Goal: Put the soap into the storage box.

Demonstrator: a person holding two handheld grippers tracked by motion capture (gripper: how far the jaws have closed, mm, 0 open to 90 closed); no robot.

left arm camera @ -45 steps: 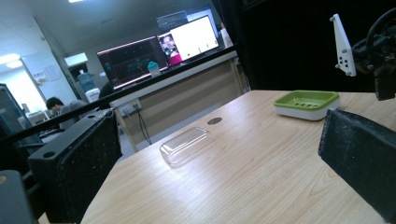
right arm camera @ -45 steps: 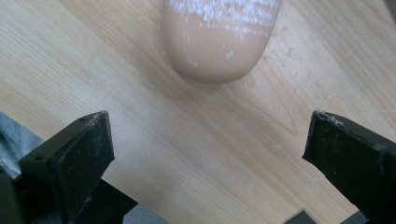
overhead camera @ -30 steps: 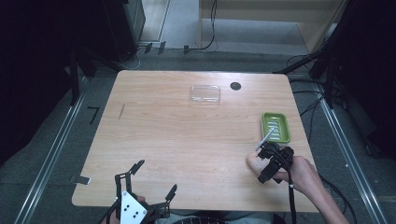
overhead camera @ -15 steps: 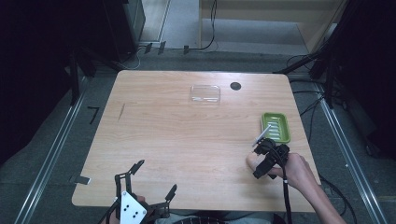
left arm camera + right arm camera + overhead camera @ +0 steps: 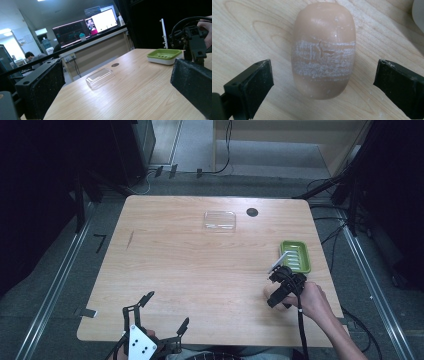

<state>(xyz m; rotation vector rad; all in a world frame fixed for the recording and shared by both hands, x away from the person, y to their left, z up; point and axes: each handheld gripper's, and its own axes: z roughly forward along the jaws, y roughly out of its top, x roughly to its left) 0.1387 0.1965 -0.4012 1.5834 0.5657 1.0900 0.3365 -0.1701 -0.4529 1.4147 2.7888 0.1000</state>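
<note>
Hovering over the bar of soap (image 5: 323, 48), your right gripper (image 5: 322, 82) has its jaws spread wide, one pad on each side of the bar and neither one touching it. The soap lies flat on the wooden table (image 5: 200, 270), pinkish tan, with a scuffed white band across its middle. From the high view, that right gripper (image 5: 278, 292) sits near the table's right edge with your hand (image 5: 310, 300) behind it, and the soap (image 5: 270, 293) peeks out at its left side. Just beyond it is the green soap dish (image 5: 295, 256), close by but apart. Farther off, toward the far edge, there's a clear plastic lid (image 5: 219, 220) and a small dark disc (image 5: 252, 212). Your left gripper (image 5: 160, 320) rests at the near edge, jaws apart, nothing between them.
</note>
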